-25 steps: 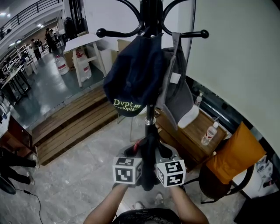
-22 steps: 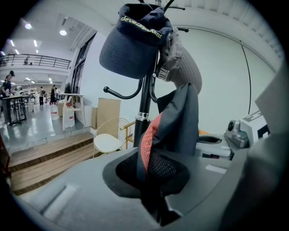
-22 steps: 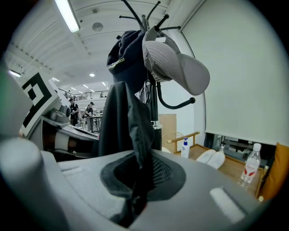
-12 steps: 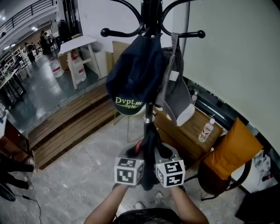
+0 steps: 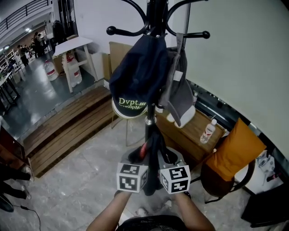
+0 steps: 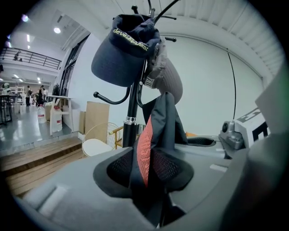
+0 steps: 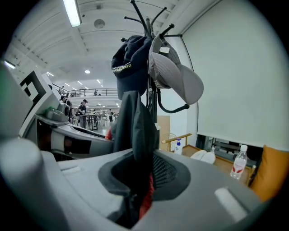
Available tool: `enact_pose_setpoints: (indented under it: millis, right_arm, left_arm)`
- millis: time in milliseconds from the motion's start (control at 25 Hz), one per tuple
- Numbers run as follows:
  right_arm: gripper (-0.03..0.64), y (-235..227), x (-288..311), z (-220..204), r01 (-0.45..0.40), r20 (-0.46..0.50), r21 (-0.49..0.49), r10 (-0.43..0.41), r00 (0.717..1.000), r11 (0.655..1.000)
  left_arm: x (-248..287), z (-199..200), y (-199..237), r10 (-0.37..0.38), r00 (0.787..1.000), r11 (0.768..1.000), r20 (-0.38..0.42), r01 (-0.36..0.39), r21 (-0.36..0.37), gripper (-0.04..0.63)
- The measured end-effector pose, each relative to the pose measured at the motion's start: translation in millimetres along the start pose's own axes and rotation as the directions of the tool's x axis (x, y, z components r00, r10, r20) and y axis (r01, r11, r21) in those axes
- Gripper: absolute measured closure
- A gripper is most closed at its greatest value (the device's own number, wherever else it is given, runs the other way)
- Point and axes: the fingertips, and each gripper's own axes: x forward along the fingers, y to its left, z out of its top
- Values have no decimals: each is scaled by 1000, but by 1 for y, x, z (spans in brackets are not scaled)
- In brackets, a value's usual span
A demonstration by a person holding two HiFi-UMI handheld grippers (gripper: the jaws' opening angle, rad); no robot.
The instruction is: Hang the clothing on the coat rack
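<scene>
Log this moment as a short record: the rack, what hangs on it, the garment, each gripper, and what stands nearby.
Rack: black coat rack, upright, curved hooks with ball tips
Already hung: navy cap and grey cap, side by side high on the pole
Garment: dark garment with a red strip, reaching up to the pole below the caps, lower end between both grippers
Left gripper: jaws have just been opening, garment between them
Right gripper: closed on the garment
Nearby: orange chair, plastic bottle

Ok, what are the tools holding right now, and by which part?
The right tool grips the dark garment near its lower end. On the left tool the jaws have just been opening, with the garment between them, apparently released.
</scene>
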Motion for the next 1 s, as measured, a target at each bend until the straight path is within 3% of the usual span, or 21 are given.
enact_pose_setpoints:
  millis: [280, 1000]
  right_arm:
    - [537, 0, -8, 1, -18, 7, -13, 18, 1000, 1000]
    - [532, -1, -35, 10, -158, 53, -28, 159, 986, 987]
  left_arm:
    - [-3, 1, -5, 19, 1000, 1000, 19, -19, -8, 469]
    - [-28, 2, -29, 160, 986, 987, 39, -158, -33, 468]
